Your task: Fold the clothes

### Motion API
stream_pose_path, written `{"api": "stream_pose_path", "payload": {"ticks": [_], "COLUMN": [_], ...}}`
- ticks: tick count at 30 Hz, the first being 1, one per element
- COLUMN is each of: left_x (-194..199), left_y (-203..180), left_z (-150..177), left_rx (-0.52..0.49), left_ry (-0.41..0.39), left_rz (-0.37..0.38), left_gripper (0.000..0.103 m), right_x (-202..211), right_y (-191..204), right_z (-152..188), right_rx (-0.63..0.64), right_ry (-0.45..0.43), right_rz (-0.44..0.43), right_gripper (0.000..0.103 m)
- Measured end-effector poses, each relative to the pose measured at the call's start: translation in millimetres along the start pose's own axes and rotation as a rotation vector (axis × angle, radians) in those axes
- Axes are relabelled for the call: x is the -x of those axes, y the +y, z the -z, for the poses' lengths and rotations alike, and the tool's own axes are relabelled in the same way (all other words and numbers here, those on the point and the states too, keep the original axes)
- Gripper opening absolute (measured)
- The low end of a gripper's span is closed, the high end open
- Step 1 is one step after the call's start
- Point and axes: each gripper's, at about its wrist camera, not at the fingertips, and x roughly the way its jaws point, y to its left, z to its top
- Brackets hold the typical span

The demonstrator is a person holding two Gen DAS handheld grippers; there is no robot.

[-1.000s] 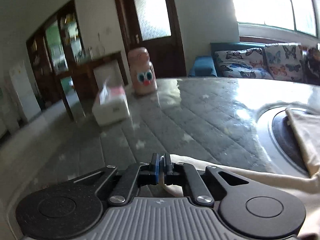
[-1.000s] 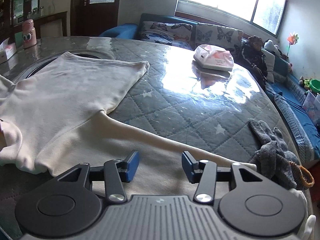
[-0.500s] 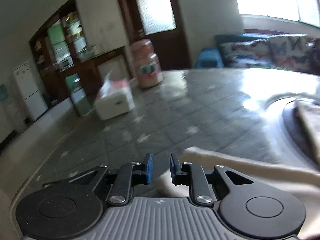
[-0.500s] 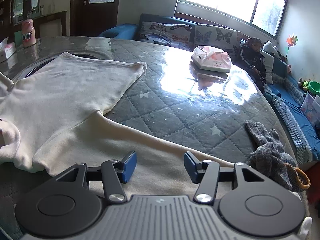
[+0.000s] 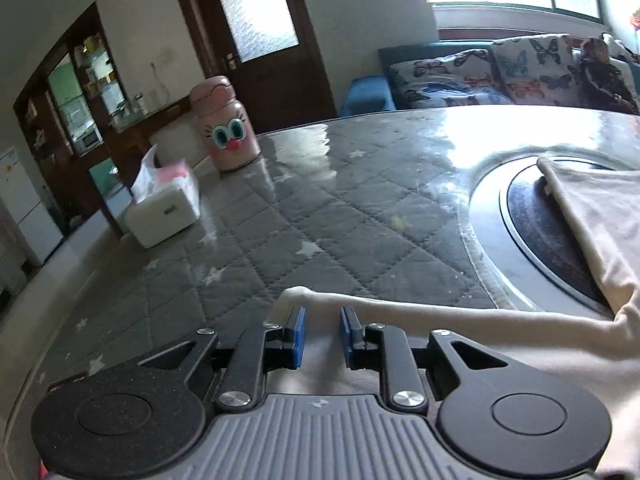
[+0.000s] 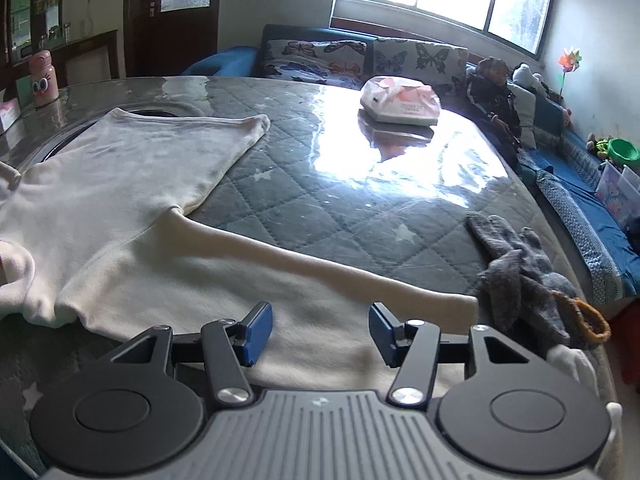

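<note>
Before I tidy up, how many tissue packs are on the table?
2. A white tissue pack with pink top lies beside the pink cartoon-face bottle; a pink-and-white plastic-wrapped tissue pack lies at the table's far side, near the sofa. Others may be hidden.

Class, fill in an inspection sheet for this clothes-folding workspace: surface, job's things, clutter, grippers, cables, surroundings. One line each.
Surface: round table under a grey quilted cover with a glossy clear sheet; dark round inset in the middle.
Job's things: cream long-sleeved top spread flat, sleeves out to both sides.
Clutter: pink bottle, white tissue box, pink tissue pack, grey glove heap.
Grippers: left gripper open over a sleeve end; right gripper open wide above the other sleeve; neither holds cloth.
Cables: nothing seen.
Surroundings: butterfly-cushioned sofa, bright window, dark wooden door.
</note>
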Motion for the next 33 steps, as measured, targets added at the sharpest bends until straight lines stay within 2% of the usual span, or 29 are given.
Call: {"api": "stream_pose_path", "payload": {"ticks": [4, 12, 17, 23, 27, 31, 33], "left_x": [32, 94, 118, 134, 142, 147, 152], "left_y": [-18, -105, -163, -196, -196, -194, -193], "left_z": [-4, -1, 11, 39, 53, 52, 52], "left_rx": [-0.038, -0.185, -0.292, -0.409, -0.443, -0.453, -0.464], "left_ry": [-0.065, -0.117, -0.127, -0.09, -0.091, -0.085, -0.087], "left_rz": [0.097, 0.462, 0.606, 0.676, 0.662, 0.653, 0.649], "left_gripper": [0.022, 0.023, 0.024, 0.024, 0.027, 0.029, 0.034], "right_x": [6, 14, 20, 26, 28, 22, 23], "right_y": [1, -8, -23, -38, -38, -34, -35], "right_z": [3, 19, 29, 37, 36, 39, 41], "right_rx": [-0.013, -0.049, -0.086, -0.13, -0.14, -0.123, -0.119], "right_ry": [-0.013, -0.012, -0.014, -0.025, -0.055, -0.049, -0.056], "right_rz": [-0.039, -0.035, -0.008, -0.003, -0.025, -0.032, -0.031], "right_gripper": [0.055, 0.055, 0.055, 0.055, 0.055, 0.055, 0.055]}}
